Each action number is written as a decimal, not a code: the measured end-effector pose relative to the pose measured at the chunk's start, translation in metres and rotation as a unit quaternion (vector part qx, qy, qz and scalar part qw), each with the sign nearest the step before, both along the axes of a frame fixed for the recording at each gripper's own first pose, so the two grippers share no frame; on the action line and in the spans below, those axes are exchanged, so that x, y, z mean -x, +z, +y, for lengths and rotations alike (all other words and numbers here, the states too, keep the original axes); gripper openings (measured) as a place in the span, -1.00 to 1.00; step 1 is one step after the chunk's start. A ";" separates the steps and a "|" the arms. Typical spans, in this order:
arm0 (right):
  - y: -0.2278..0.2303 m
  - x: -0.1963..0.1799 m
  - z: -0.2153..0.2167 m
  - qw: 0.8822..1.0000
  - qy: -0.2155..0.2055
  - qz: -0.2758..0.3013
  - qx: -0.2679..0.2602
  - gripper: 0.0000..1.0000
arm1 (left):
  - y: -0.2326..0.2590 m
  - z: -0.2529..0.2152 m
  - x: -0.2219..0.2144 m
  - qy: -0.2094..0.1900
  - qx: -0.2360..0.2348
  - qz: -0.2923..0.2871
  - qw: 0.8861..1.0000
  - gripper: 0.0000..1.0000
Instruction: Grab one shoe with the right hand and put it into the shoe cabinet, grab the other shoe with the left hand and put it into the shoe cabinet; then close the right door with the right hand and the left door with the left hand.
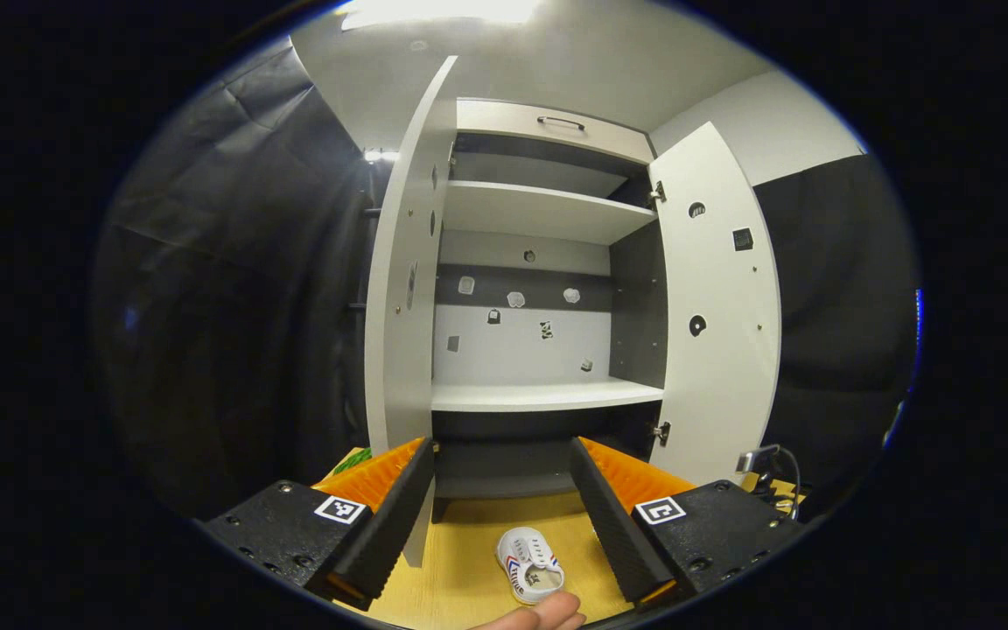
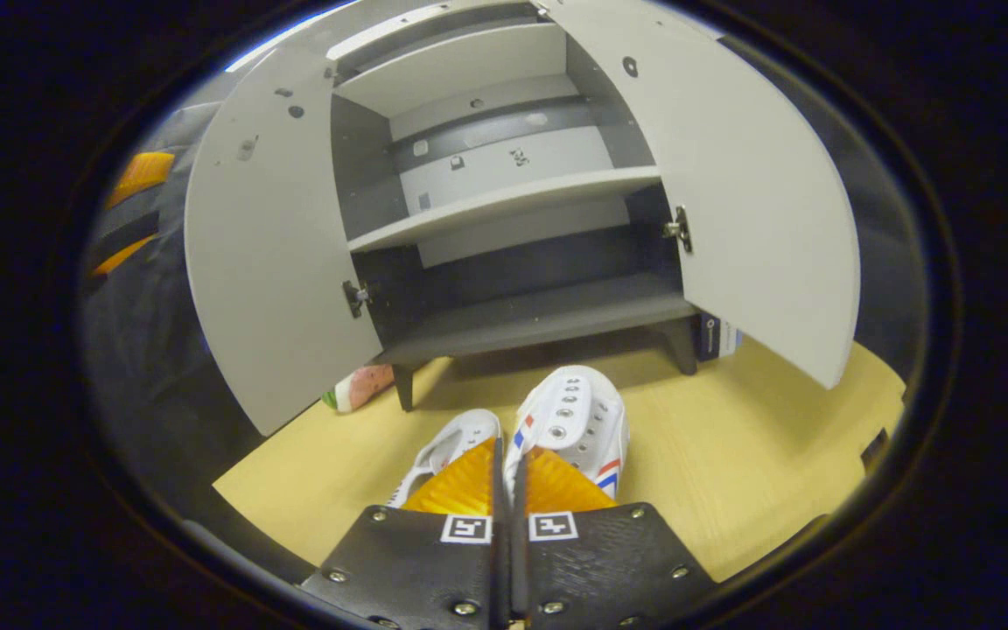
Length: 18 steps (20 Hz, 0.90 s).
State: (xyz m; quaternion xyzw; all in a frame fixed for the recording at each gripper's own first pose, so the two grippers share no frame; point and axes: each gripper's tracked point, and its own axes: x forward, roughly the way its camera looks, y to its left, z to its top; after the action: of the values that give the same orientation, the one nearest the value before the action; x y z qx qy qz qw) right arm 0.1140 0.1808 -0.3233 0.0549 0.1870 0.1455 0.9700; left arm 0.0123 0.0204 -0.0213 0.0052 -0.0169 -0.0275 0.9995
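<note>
Between the right gripper's [image 2: 504, 468] fingers no gap shows; they stand pressed together low over the two white shoes, and whether they pinch a shoe's edge cannot be told. At 1 o'clock from its tips the nearer shoe [image 2: 576, 422] lies on the wooden floor [image 2: 731, 455], showing round eyelets and red and blue stripes; at 11 o'clock the second shoe [image 2: 451, 446] peeks out beside it. The left gripper [image 1: 502, 477] is held higher with its jaws spread wide and nothing between them; at 6 o'clock below it one white shoe [image 1: 528, 564] lies on the floor, just beside a fingertip [image 1: 548, 614]. Ahead at 12 o'clock the shoe cabinet [image 1: 548, 214] stands with its left door [image 1: 403, 262] and right door [image 1: 718, 315] both swung open, shelves bare. The right gripper view also shows a pink and green object [image 2: 360, 388] by the cabinet's front leg and a box [image 2: 714, 337] behind the right door.
</note>
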 end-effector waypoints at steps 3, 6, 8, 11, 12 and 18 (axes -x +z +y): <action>0.051 -0.001 -0.006 0.999 0.009 -0.029 0.010 -0.97 | -0.008 -0.003 0.003 0.005 -0.001 -0.009 1.000 0.93; 0.103 -0.008 -0.007 0.997 0.019 -0.068 0.045 -0.97 | -0.026 -0.010 0.005 0.001 -0.003 0.003 1.000 0.92; 0.136 -0.014 -0.007 0.993 0.024 -0.091 0.073 -0.97 | -0.038 -0.012 0.005 -0.002 -0.002 0.018 1.000 0.92; 0.195 -0.032 -0.001 0.985 0.033 -0.130 0.110 -0.97 | -0.044 -0.009 -0.004 -0.007 0.004 0.018 1.000 0.92; 0.214 -0.041 0.004 0.982 0.036 -0.139 0.118 -0.98 | -0.048 -0.006 -0.008 -0.005 0.005 0.021 1.000 0.92; 0.288 -0.134 0.038 0.975 0.053 -0.148 0.160 -0.96 | -0.068 -0.002 -0.020 -0.005 0.017 0.034 0.999 0.93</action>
State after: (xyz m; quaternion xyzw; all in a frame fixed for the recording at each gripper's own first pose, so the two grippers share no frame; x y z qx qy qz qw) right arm 0.2476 0.2188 -0.0349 -0.1329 0.0649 0.1713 0.9741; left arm 0.0327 0.0180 -0.0896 -0.0130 0.0170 -0.0327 0.9992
